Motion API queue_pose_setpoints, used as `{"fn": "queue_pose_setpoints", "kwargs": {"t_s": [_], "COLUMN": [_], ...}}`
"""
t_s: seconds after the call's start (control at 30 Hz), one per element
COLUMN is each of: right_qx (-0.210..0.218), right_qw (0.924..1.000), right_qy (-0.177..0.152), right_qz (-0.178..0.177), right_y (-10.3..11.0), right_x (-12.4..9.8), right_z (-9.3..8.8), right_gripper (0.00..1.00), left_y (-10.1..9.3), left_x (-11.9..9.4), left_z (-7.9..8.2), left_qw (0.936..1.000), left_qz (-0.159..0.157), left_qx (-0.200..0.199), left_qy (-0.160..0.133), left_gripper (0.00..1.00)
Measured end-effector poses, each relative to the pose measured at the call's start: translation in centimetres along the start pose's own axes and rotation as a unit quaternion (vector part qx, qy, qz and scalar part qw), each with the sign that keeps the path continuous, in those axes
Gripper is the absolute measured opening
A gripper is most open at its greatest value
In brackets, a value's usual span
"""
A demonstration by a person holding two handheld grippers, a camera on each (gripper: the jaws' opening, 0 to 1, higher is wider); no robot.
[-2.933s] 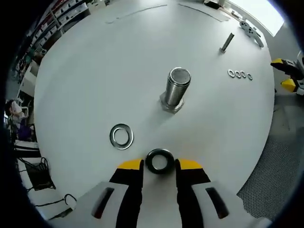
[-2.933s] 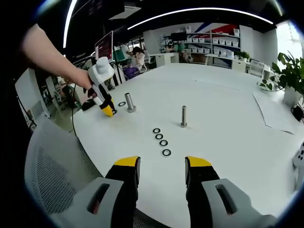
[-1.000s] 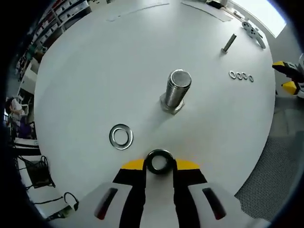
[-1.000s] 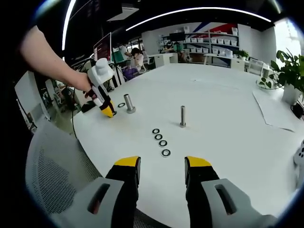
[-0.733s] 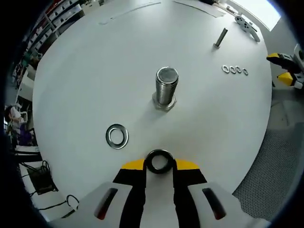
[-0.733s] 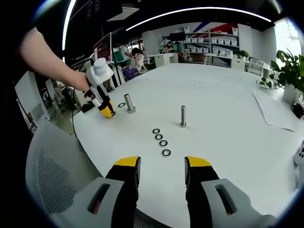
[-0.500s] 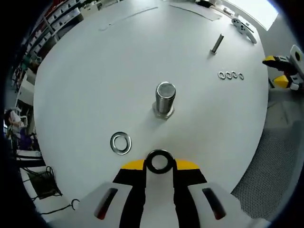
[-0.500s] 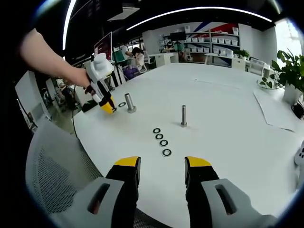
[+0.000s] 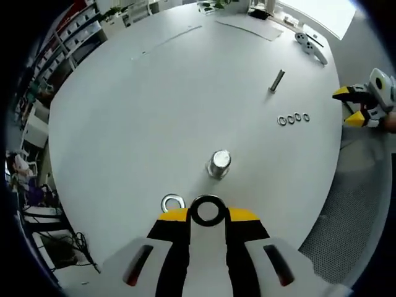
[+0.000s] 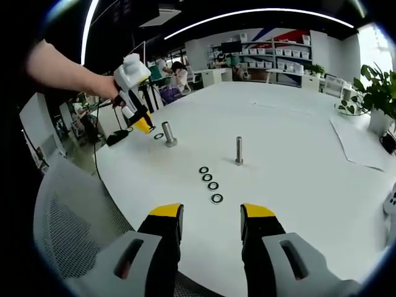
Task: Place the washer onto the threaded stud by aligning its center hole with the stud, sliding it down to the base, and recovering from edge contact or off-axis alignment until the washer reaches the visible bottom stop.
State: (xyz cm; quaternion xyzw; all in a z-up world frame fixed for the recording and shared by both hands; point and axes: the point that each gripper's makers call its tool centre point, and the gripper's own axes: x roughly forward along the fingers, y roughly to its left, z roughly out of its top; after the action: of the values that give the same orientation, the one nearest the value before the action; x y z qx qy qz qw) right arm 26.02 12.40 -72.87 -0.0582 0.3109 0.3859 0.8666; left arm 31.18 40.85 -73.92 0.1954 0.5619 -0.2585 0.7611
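Left gripper [image 9: 208, 212]: while it hung above the threaded stud [image 9: 218, 163], it pinched the black washer [image 9: 207, 210].
Right gripper [image 10: 211, 214]: jaws stood spread (nothing between them).

left hand-held gripper [image 9: 208, 213]: jaws clamped, raised | right hand-held gripper [image 10: 210, 216]: jaws apart, level

Our left gripper's jaw tip partly covers the loose washer [image 9: 172, 202] on the table. In the right gripper view, we cannot resolve the held washer at the left gripper [image 10: 143, 125].
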Motion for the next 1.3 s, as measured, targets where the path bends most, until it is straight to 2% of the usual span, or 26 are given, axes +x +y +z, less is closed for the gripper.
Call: {"fn": "queue_pose_setpoints", "kwargs": {"t_s": [0.3, 0.57, 0.8, 1.3], "right_qx": [0.001, 0.001, 0.004, 0.009], "right_qw": [1.0, 1.0, 1.0, 0.9999], "right_qy": [0.0, -0.001, -0.004, -0.01], "right_qz": [-0.001, -0.001, -0.001, -0.002], "right_y": [-0.1, -0.1, -0.1, -0.2], "right_x": [0.0, 0.0, 0.0, -0.1], "right_z": [0.0, 0.0, 0.1, 0.3], "right_gripper": [0.39, 0.39, 0.39, 0.39], "left_y": [0.1, -0.6, -0.9, -1.5], "left_x": [-1.0, -1.0, -0.7, 0.5], "left_z": [2.2, 3.8, 4.5, 4.5], "left_qw": [0.9998, 0.9994, 0.9989, 0.998], "left_qz": [-0.002, -0.01, -0.009, -0.012], "left_qx": [0.009, 0.024, 0.042, 0.062], "left_qy": [-0.017, -0.021, -0.018, 0.006], "left_gripper": [0.19, 0.19, 0.19, 0.19]}}
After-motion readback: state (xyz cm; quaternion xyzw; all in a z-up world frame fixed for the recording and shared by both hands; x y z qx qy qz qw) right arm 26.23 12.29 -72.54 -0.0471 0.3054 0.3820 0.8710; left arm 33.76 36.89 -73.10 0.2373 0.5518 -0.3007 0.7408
